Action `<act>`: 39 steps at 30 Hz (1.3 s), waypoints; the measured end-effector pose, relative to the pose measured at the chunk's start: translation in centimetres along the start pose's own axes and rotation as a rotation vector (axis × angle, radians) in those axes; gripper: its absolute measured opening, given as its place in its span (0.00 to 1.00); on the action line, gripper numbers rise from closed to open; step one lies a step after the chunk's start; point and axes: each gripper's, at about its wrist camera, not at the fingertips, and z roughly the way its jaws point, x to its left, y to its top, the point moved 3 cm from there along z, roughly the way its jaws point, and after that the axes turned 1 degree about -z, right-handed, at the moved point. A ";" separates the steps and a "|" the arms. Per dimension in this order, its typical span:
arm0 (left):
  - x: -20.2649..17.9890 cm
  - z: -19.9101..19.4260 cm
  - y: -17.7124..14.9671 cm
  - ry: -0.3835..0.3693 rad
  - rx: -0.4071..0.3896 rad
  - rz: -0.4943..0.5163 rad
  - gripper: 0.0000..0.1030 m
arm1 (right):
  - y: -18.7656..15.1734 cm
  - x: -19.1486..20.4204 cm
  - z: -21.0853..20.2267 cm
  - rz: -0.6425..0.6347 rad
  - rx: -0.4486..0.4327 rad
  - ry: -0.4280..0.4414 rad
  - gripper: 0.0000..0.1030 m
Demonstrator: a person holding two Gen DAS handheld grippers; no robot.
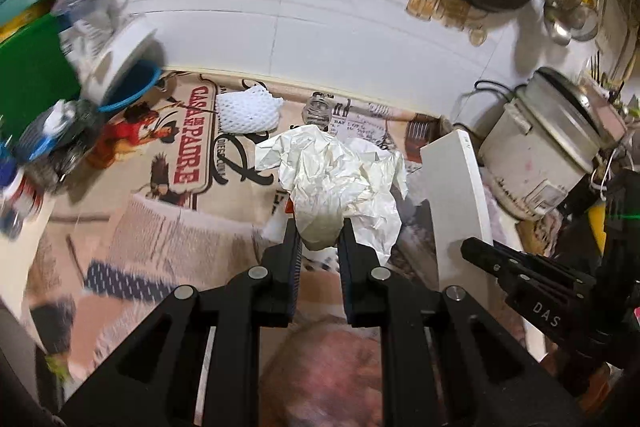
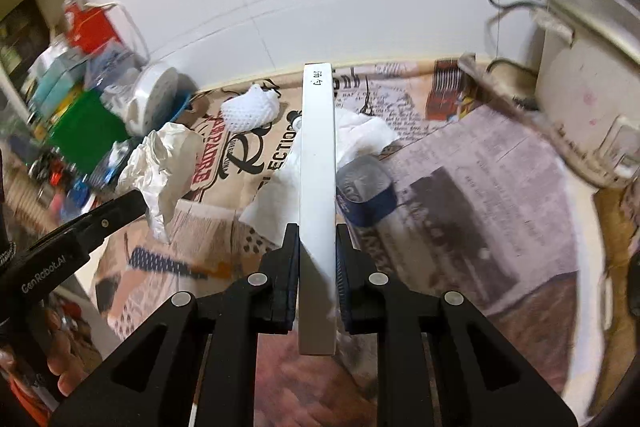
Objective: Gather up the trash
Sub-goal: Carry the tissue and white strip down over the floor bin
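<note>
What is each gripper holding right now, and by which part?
Left gripper pinches the crumpled white paper by its lower bunched end. Right gripper clamps the flat white board across its faces, near its lower end.

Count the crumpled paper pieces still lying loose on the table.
1: a white tissue lies behind the white box. The other wad is lifted in the left gripper. More may be hidden.
</note>
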 end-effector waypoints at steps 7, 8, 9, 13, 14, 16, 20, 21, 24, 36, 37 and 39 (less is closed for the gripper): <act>-1.4 -4.1 -3.0 0.014 -0.024 -0.021 0.16 | -2.2 0.7 -4.7 -0.068 -0.042 0.029 0.15; -1.4 -4.7 -3.4 0.015 -0.026 -0.014 0.16 | -2.7 1.0 -5.4 -0.067 -0.052 0.032 0.15; -1.4 -5.3 -3.7 0.014 -0.028 -0.008 0.16 | -3.0 1.1 -5.9 -0.065 -0.059 0.033 0.15; -0.9 -7.5 -5.2 -0.007 -0.035 0.016 0.16 | -5.1 2.5 -7.9 -0.039 -0.092 0.019 0.15; -0.7 -8.0 -5.6 -0.015 -0.036 0.023 0.16 | -5.7 3.0 -8.3 -0.029 -0.098 0.014 0.15; 0.2 -9.6 -6.8 -0.039 -0.044 0.049 0.16 | -7.1 4.2 -9.0 -0.012 -0.111 -0.003 0.15; 2.7 -13.0 -10.1 -0.067 -0.036 0.092 0.16 | -10.2 7.2 -10.1 0.035 -0.121 -0.036 0.15; 3.5 -13.8 -11.0 -0.068 -0.030 0.100 0.16 | -11.0 8.0 -10.3 0.047 -0.123 -0.042 0.15; 5.7 -16.0 -13.6 -0.063 -0.019 0.119 0.16 | -13.5 10.6 -10.9 0.062 -0.125 -0.052 0.15; 10.5 -20.1 -20.5 -0.074 0.083 0.134 0.16 | -22.2 16.1 -12.7 0.102 -0.033 -0.064 0.15; 10.5 -20.1 -20.8 -0.077 0.089 0.132 0.16 | -22.7 16.3 -12.8 0.102 -0.027 -0.066 0.15; 10.6 -20.0 -21.8 -0.078 0.104 0.128 0.16 | -23.7 16.5 -13.0 0.100 -0.011 -0.068 0.15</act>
